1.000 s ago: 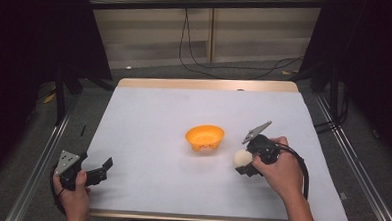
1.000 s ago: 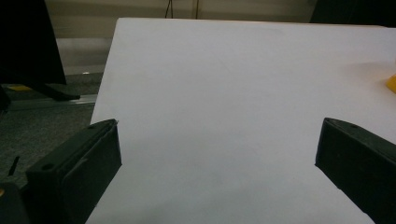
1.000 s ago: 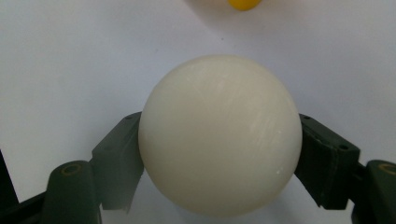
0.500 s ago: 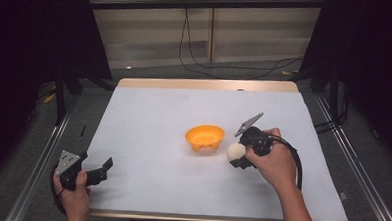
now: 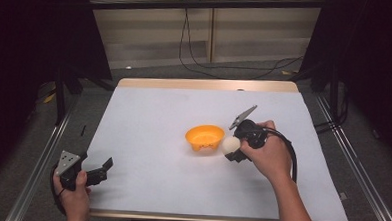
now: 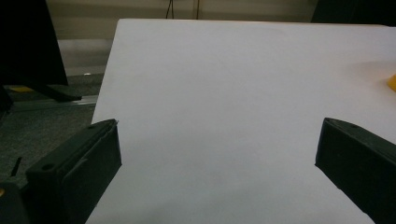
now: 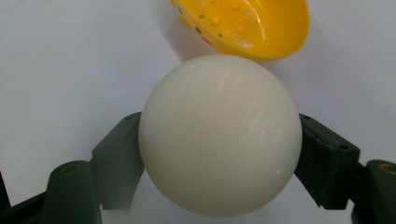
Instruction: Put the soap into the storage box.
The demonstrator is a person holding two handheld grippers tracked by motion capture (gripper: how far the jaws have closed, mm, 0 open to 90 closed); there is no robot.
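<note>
Cream-white and smooth, the ball sits clamped between my right gripper jaws, just beside the orange bowl at mid-table. My left gripper rests spread wide with nothing in it near the front-left corner of the white table. Risk as I judge it: the round, slick surface could squirt from the pads, or bump the light bowl's rim and tip it. No readable writing anywhere.
</note>
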